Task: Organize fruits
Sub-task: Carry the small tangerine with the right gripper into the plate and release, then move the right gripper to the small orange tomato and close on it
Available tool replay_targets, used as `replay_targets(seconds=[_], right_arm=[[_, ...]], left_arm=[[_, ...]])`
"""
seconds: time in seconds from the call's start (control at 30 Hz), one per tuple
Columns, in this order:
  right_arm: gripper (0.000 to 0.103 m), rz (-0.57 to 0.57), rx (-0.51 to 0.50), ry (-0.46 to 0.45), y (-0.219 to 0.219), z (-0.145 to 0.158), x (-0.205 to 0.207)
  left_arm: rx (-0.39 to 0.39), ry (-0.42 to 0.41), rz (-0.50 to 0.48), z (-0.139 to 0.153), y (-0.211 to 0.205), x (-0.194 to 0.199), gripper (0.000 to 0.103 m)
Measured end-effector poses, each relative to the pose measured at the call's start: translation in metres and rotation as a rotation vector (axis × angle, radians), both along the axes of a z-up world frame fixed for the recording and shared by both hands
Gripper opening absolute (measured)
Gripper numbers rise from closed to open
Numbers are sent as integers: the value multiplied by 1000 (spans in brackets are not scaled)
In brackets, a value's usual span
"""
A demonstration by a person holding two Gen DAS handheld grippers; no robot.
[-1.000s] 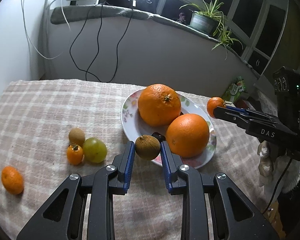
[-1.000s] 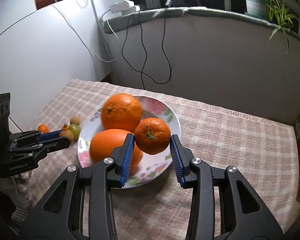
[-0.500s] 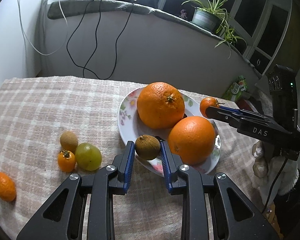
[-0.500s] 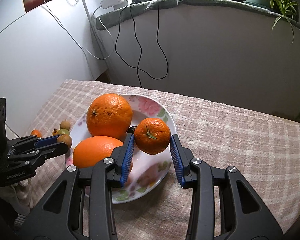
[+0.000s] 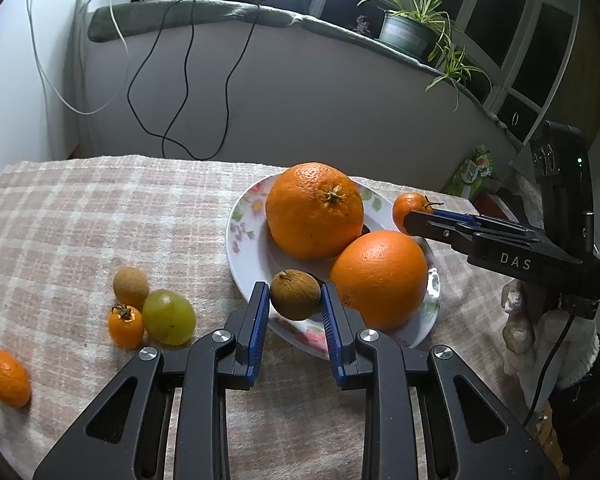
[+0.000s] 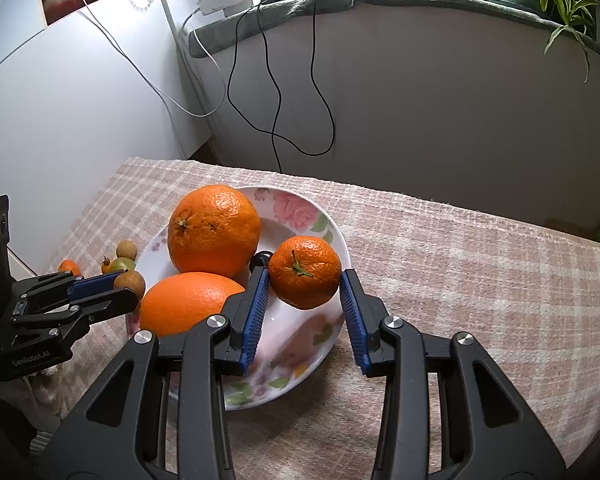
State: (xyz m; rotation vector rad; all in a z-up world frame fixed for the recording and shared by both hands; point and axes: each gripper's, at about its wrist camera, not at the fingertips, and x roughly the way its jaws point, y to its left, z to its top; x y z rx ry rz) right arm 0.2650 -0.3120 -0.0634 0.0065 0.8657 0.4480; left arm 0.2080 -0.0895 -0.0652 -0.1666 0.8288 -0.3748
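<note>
My left fingers (image 5: 258, 322) clamp a brown fruit (image 5: 295, 294) low centre, over the plate (image 5: 240, 216) rim; my right gripper (image 6: 305, 292) pinches a mandarin (image 6: 305, 272) mid-frame above the plate. I'd lower both into bare spots before releasing, clear of the oranges (image 5: 315, 210). Whether either fruit touches the plate is hidden
</note>
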Motion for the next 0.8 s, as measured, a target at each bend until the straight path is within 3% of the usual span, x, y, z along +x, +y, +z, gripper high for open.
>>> replay_targets(seconds=[0.1,0.2,0.23,0.43,0.8], right_arm=[[41,-3,-5,-2,1,0,0],[62,-14,-2,-20,0,4,-2],[63,-16,0,-25,-1,5,-2],[70,-20,3,-37,-1,10,-4],[71,-14,-7,-42,3,15,-11]], left_arm=[[4,-1,0,1,-1,0,32],[3,-8,2,3,-2,-1,39],[5,-9,1,3,-2,-1,39],[9,-5,2,1,0,-2,39],[6,-14,10,5,4,-8,39]])
